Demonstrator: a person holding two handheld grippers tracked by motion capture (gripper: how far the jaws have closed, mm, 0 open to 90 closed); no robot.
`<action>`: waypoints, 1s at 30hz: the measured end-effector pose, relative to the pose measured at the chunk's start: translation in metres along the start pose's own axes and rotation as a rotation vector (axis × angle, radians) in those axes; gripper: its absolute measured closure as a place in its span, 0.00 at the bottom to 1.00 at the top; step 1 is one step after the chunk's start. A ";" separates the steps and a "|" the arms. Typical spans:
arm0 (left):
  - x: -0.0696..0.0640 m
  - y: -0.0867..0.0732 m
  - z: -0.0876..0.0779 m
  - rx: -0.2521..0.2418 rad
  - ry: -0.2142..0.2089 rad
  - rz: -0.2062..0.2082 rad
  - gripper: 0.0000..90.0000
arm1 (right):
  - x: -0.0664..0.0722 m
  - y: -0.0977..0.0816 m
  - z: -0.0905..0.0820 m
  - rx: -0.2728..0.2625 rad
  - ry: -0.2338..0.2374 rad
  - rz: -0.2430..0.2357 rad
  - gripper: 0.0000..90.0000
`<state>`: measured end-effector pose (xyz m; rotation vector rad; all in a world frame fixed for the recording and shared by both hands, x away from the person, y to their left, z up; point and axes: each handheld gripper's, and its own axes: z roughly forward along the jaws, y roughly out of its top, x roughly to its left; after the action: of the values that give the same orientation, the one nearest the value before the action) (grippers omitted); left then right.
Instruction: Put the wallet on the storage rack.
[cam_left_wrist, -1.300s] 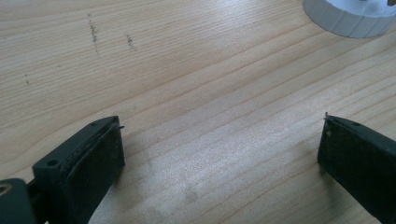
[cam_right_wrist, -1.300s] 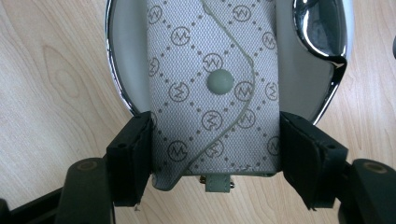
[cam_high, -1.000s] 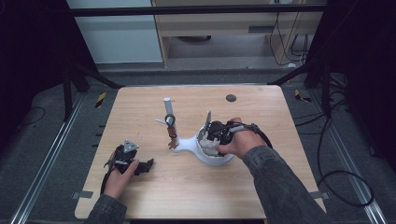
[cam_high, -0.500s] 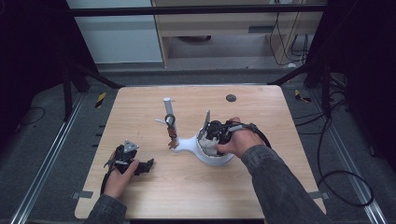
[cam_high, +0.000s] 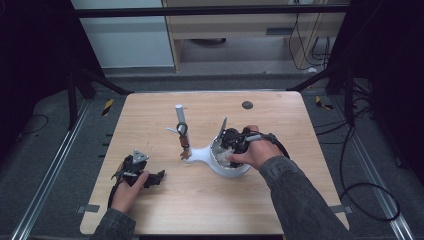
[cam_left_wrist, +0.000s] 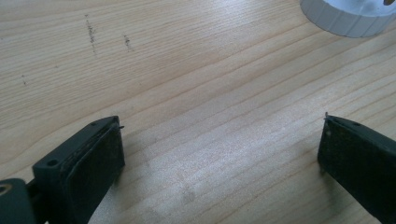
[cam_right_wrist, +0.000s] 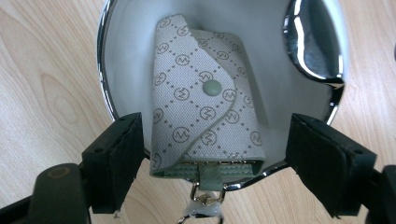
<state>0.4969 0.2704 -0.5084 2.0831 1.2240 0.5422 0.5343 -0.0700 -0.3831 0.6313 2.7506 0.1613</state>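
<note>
Right tool (cam_right_wrist: 212, 154) just released, jaws opening around monogram key pouch (cam_right_wrist: 203, 116) in white dish (cam_right_wrist: 126, 60), left tool (cam_left_wrist: 219, 154) released on bench (cam_left_wrist: 187, 70)

A light wooden table (cam_high: 280, 200) carries a white stand (cam_high: 220, 162) with a round dish, a small dark disc (cam_high: 247, 105) near its far edge, and the left gripper (cam_high: 159, 176) resting near the front-left.

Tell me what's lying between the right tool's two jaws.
In the right gripper view, a patterned key pouch lies in the white dish between the right tool's just-opened jaws, untouched.
</note>
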 end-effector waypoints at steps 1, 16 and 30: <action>0.000 0.000 0.000 0.000 0.000 0.000 0.00 | 0.000 -0.001 -0.001 -0.003 0.003 0.003 0.22; 0.000 0.000 0.000 -0.001 0.000 -0.001 0.00 | 0.001 -0.002 -0.005 -0.027 0.002 0.005 0.20; 0.000 0.000 0.000 0.000 0.000 0.000 0.00 | 0.003 -0.005 -0.014 -0.061 0.006 0.018 0.13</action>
<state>0.4969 0.2703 -0.5084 2.0836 1.2236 0.5418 0.5252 -0.0740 -0.3721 0.6408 2.7349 0.2508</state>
